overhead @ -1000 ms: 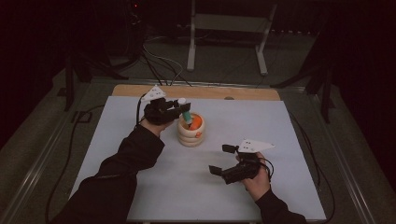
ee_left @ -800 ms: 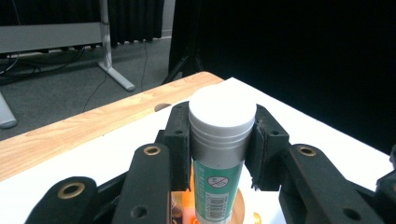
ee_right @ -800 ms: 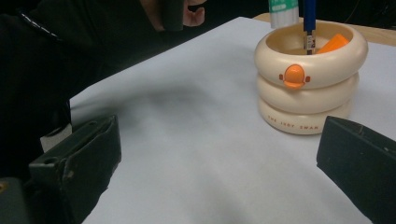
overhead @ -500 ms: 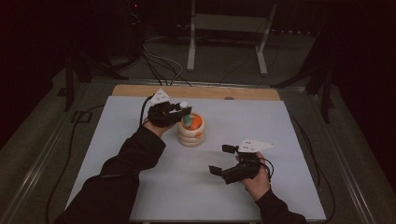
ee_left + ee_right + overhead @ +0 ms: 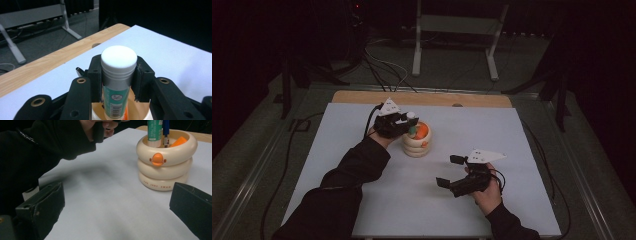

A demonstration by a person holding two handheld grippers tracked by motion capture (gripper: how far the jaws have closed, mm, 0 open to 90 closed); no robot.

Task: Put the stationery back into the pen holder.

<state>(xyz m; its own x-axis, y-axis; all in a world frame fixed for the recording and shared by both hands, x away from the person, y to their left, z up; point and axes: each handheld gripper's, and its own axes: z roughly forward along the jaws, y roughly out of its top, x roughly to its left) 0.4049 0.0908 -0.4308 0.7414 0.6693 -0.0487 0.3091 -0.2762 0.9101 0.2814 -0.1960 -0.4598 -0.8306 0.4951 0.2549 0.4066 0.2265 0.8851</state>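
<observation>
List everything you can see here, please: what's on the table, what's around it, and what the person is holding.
Glue stick: one, teal body with white cap, upright in the holder, clamped by the left gripper.
Pen holder: one, cream, three stacked rings with an orange duck bill, mid-table.
Pen: one, blue, standing in the holder.
Orange item: one, leaning inside the holder; what it is I cannot tell.
Table: one, white top with a wooden strip along the far edge.
Metal stand: one, grey, on the floor beyond the table.
Cables: several, dark, on the floor.
Left gripper: one, black, shut on the glue stick.
Right gripper: one, black, jaws open, nothing between them, near the table's front right.
Sleeves: two, black.
</observation>
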